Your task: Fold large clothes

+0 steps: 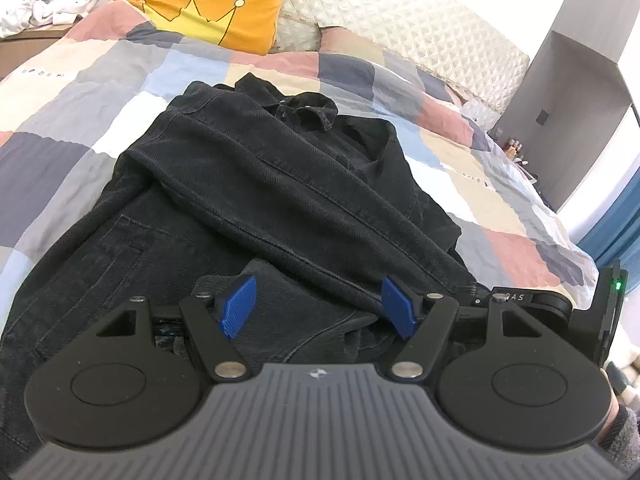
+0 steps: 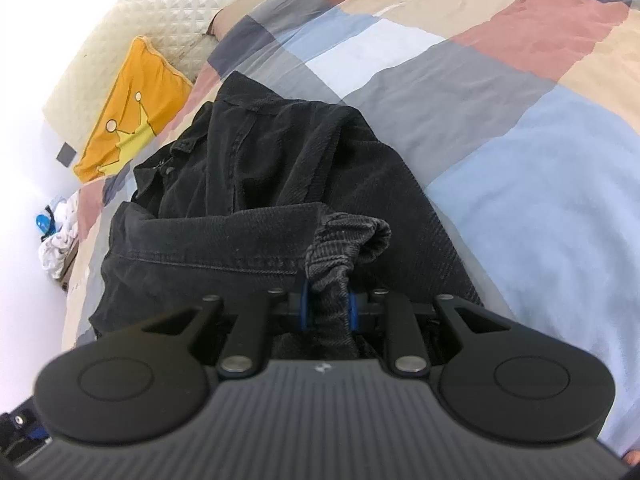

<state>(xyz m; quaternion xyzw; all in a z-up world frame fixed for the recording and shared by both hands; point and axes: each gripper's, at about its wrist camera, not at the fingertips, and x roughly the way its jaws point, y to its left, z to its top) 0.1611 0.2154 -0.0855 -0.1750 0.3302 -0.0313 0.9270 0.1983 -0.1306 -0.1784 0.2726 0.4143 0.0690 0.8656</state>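
garment: black denim jacket (image 1: 256, 184) lying partly folded on patchwork checked quilt (image 1: 100, 92), ahead of both jaws | left gripper (image 1: 319, 307): blue pads apart, over jacket hem | right gripper (image 2: 329, 307): clamped on bunched jacket cuff (image 2: 348, 240)

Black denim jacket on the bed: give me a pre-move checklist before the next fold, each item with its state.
1. Right gripper clamped on bunched hem of the black denim jacket: ok.
2. Left gripper gripping fabric: not ok, its fingers stand apart over the cloth.
3. Sleeve folded across the jacket body: ok.
4. Jacket lying fully on the patchwork quilt: ok in what shows; the near edge is hidden.
5. Orange crown pillow apart from the jacket: ok.
6. How many layers the right gripper holds: cannot tell.
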